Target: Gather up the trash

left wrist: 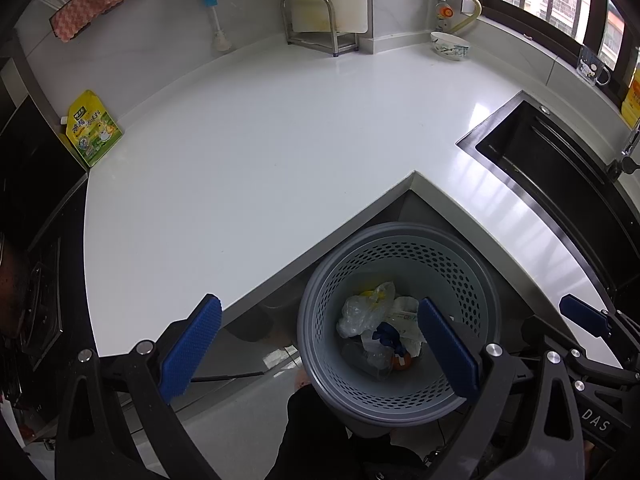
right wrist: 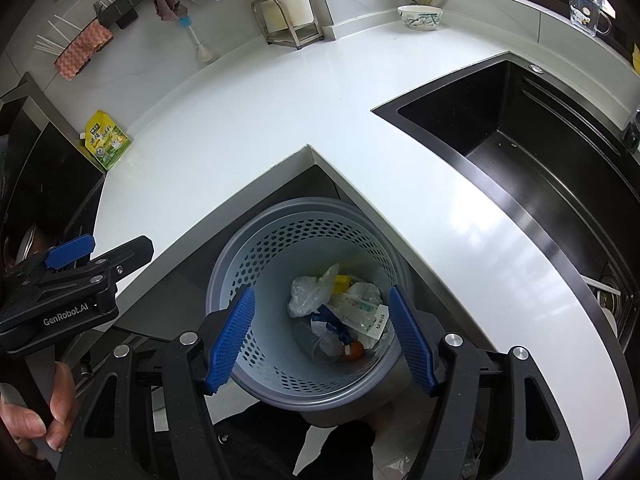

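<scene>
A grey perforated trash bin (left wrist: 472,268) (right wrist: 280,236) stands on the floor in the inner corner of the white counter (left wrist: 260,152) (right wrist: 256,112). Inside it lies trash (left wrist: 380,320) (right wrist: 340,312): clear plastic bags, white wrappers, a blue scrap, something yellow and something orange. My left gripper (left wrist: 320,344) is open and empty, held above the bin's left side. My right gripper (right wrist: 324,340) is open and empty, held right over the bin. The left gripper also shows at the left edge of the right wrist view (right wrist: 72,264).
A yellow-green pouch (left wrist: 94,130) (right wrist: 108,144) leans at the counter's left end. A black sink (left wrist: 552,168) (right wrist: 540,160) is at the right. A metal rack (left wrist: 316,24) (right wrist: 286,20), a bowl (left wrist: 450,46) (right wrist: 420,16) and a bottle brush (left wrist: 218,26) stand at the back wall.
</scene>
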